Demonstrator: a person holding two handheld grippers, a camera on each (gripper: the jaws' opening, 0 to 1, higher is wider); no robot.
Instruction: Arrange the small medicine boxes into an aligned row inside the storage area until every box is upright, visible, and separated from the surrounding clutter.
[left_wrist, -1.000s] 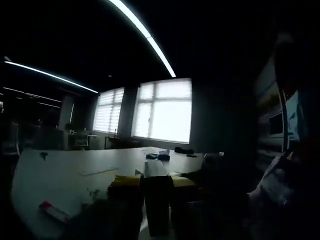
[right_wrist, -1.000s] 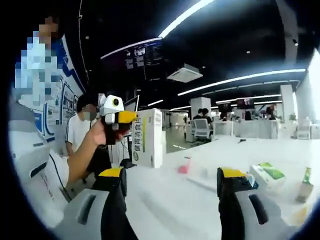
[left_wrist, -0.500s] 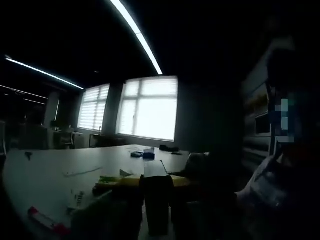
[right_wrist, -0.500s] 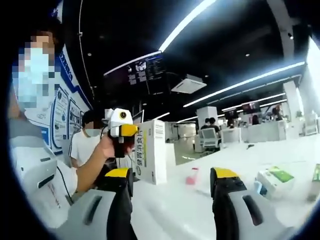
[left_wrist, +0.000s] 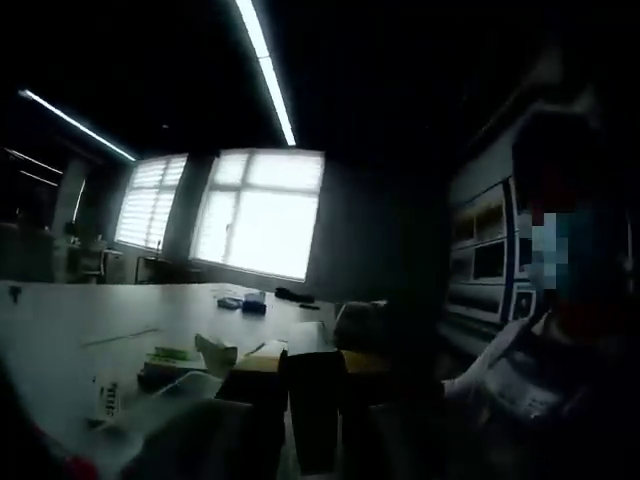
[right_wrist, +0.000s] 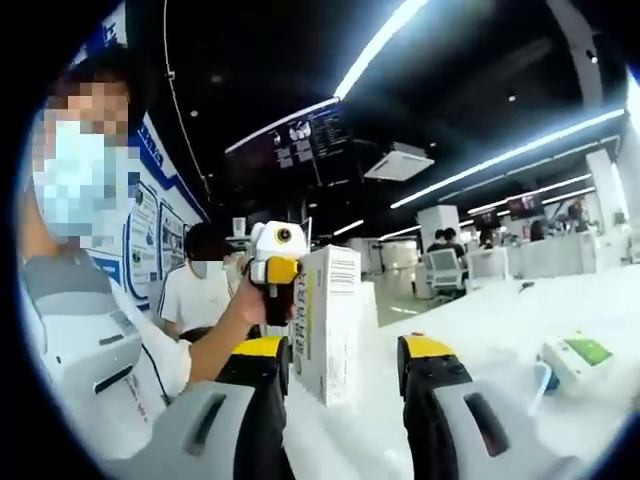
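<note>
In the right gripper view, the right gripper (right_wrist: 340, 360) is being held released, its two yellow-tipped jaws standing apart with nothing between them. Just beyond the jaws, at about 12 o'clock from their tips, a tall white medicine box (right_wrist: 328, 322) is being held upright over the white table (right_wrist: 500, 340) by the left gripper (right_wrist: 277, 282), whose yellow-tipped jaws are clenched on the box's 9 o'clock side. A person's hand (right_wrist: 243, 305) is wrapped around that gripper's handle. At 3 o'clock in this view, a smaller white box with a green top (right_wrist: 576, 358) is lying flat on the table, well apart from the tall box. At 9 o'clock a person in a white top is standing close, and a second seated person in a white shirt (right_wrist: 197, 290) is being seen behind the raised hand.

The left gripper view is very dark. Its own jaws are rising from 6 o'clock, and a tall dark slab, the held box (left_wrist: 312, 400), is being gripped between them. At 8 o'clock, small flat boxes (left_wrist: 170, 358) are lying on the pale table (left_wrist: 60, 320), near each other; their exact poses cannot be told in the gloom. A bright window (left_wrist: 262, 212) is glowing at 11 o'clock, beyond the table.
</note>
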